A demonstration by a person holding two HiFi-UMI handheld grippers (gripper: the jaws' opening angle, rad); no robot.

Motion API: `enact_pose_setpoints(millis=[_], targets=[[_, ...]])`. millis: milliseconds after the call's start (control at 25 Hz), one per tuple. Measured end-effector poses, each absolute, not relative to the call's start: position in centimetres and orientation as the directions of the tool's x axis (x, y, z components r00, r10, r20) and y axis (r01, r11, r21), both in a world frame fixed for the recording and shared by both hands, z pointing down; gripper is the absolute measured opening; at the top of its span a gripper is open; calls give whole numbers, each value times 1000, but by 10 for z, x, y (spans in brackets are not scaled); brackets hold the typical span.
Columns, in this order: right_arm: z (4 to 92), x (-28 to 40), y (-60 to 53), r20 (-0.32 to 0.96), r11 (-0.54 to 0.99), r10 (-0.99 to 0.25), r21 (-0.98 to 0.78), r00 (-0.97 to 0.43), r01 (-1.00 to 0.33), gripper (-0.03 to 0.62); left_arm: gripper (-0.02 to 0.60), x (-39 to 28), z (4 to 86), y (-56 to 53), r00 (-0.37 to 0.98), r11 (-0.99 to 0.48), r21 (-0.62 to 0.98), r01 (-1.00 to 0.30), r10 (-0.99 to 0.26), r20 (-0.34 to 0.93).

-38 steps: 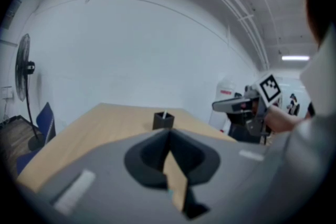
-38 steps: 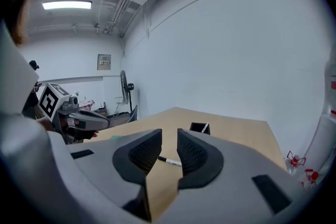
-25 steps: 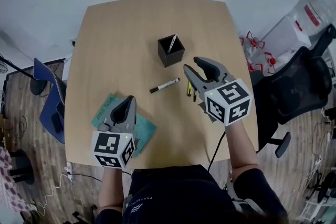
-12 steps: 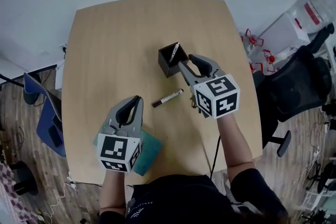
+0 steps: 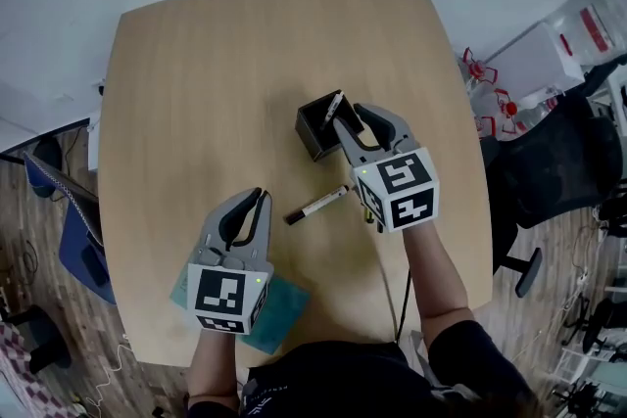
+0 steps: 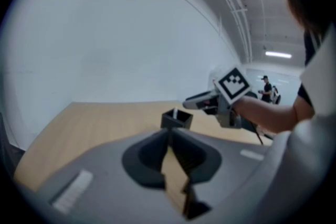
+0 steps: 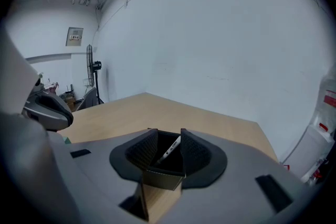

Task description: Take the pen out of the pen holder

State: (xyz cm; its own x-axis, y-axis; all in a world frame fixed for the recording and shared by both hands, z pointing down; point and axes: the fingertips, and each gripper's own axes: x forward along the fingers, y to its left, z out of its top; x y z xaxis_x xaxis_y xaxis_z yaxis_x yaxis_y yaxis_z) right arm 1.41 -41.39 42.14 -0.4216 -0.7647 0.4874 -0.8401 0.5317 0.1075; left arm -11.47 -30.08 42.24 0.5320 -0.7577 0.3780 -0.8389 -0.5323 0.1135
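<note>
A black square pen holder (image 5: pixel 315 124) stands near the middle of the wooden table (image 5: pixel 216 73). One white pen (image 5: pixel 334 104) leans in it, its tip above the rim. My right gripper (image 5: pixel 351 116) is open at the holder's right side. In the right gripper view the holder (image 7: pixel 164 171) and the pen (image 7: pixel 171 148) sit between the two open fingers of my right gripper (image 7: pixel 169 140), which touch nothing. My left gripper (image 5: pixel 257 198) is shut and empty, nearer to me on the left. From the left gripper view, the holder (image 6: pixel 177 119) lies ahead of my left gripper (image 6: pixel 169 132).
A white marker with a black cap (image 5: pixel 315 206) lies loose on the table between the grippers. A teal pad (image 5: pixel 282 297) sits under the left gripper near the front edge. A black office chair (image 5: pixel 568 171) and boxes stand off the table's right side.
My right gripper has moved forward and left until its open jaws reach the pen holder. My left gripper has shifted slightly forward, staying shut.
</note>
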Motion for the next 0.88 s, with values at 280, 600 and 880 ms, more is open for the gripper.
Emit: enact_pose_setpoints(millis=[280, 600, 880], targets=[[437, 15, -435, 502, 536, -765, 147, -404, -831, 118, 32, -112, 442, -320, 543, -534, 141, -834, -746, 384], [447, 15, -451, 521, 560, -766, 251, -377, -789, 120, 32, -111, 457, -333, 548, -529, 165, -832, -739, 391], [458, 12, -457, 553, 600, -743, 299, -377, -742, 125, 32, -109, 468, -341, 552, -516, 203, -832, -736, 393]])
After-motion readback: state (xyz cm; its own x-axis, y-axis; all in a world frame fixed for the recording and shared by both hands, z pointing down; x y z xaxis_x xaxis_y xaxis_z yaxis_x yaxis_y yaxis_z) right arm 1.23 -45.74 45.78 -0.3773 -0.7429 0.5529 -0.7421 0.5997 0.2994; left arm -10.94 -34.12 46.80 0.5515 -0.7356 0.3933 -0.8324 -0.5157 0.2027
